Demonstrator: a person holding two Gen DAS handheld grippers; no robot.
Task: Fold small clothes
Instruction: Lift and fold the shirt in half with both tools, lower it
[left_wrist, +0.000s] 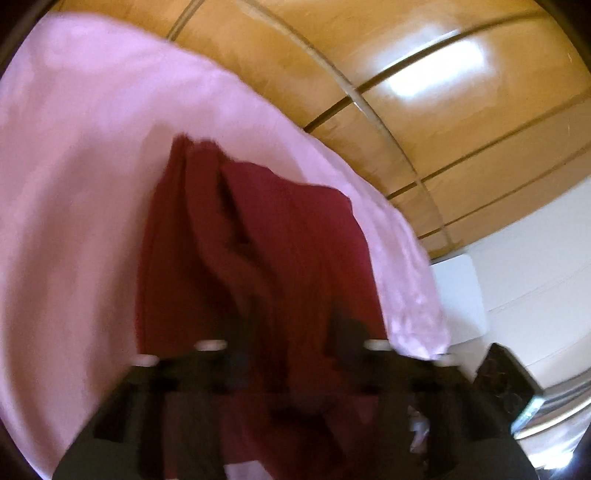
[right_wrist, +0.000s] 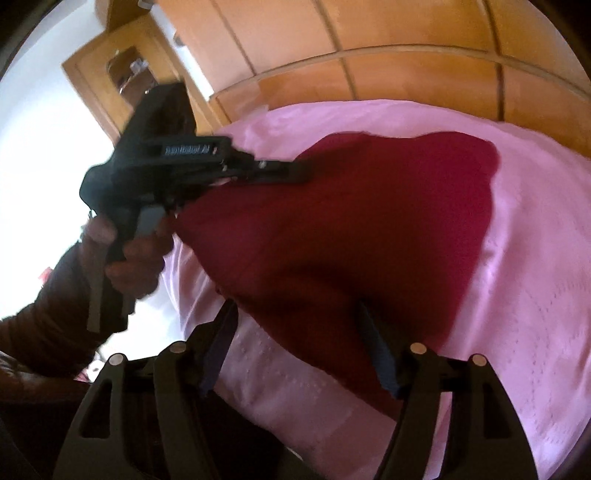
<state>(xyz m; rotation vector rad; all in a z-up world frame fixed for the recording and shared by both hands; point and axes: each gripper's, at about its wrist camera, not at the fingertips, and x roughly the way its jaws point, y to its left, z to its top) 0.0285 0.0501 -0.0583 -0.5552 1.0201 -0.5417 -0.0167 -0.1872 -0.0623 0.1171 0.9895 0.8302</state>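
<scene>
A dark red garment (left_wrist: 295, 240) lies crumpled on a pink bedspread (left_wrist: 74, 147). In the left wrist view my left gripper (left_wrist: 295, 325) is blurred, with red cloth bunched between its fingers. The right wrist view shows the same garment (right_wrist: 369, 221) spread over the bedspread (right_wrist: 535, 258). There the left gripper (right_wrist: 299, 171), held by a hand (right_wrist: 136, 266), pinches the garment's far left edge, and the cloth hangs taut from it. My right gripper (right_wrist: 299, 325) stands open at the near edge of the garment, its pads not pressing on the cloth.
A wooden headboard (right_wrist: 406, 74) runs behind the bed, with a wooden cabinet (right_wrist: 122, 74) at the far left. In the left wrist view the headboard (left_wrist: 443, 92) fills the top right, and a white box-like object (left_wrist: 458, 295) and a dark object (left_wrist: 506, 380) sit beyond the bed's edge.
</scene>
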